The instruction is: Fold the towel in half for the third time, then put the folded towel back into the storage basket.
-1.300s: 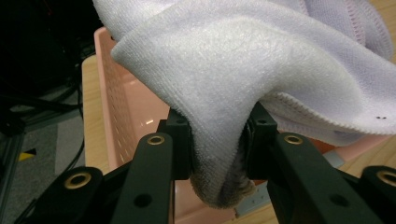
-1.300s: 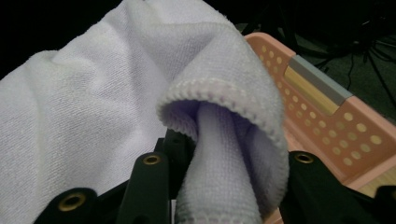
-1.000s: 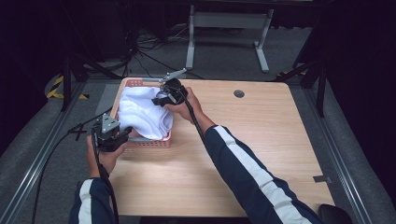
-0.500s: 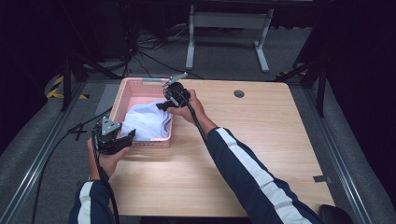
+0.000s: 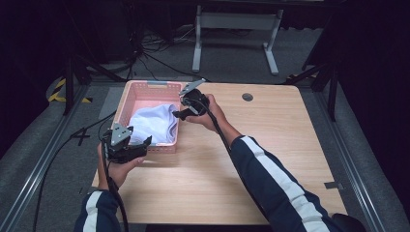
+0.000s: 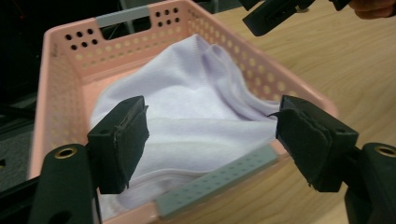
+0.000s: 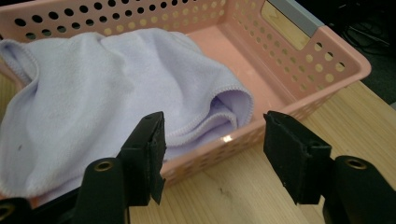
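Pink perforated basket (image 5: pixel 126 96) on tabletop (image 5: pixel 270 159); pale lilac cloth (image 5: pixel 152 123) inside, crumpled, lengthwise along it. Left hand-held gripper (image 5: pixel 140 143) and right hand-held gripper (image 5: pixel 182 107): jaws just opened, gripping nothing.

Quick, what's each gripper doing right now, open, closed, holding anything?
Left gripper: open, jaws just opening, holding nothing; towel lies in the basket.
Right gripper: open, holding nothing, beside the basket.

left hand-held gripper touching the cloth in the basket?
Apart. The left gripper view shows the left hand-held gripper with jaws open outside the pink basket, which stands between them and the pale lilac cloth. The jaws have just been opening, nothing between them.
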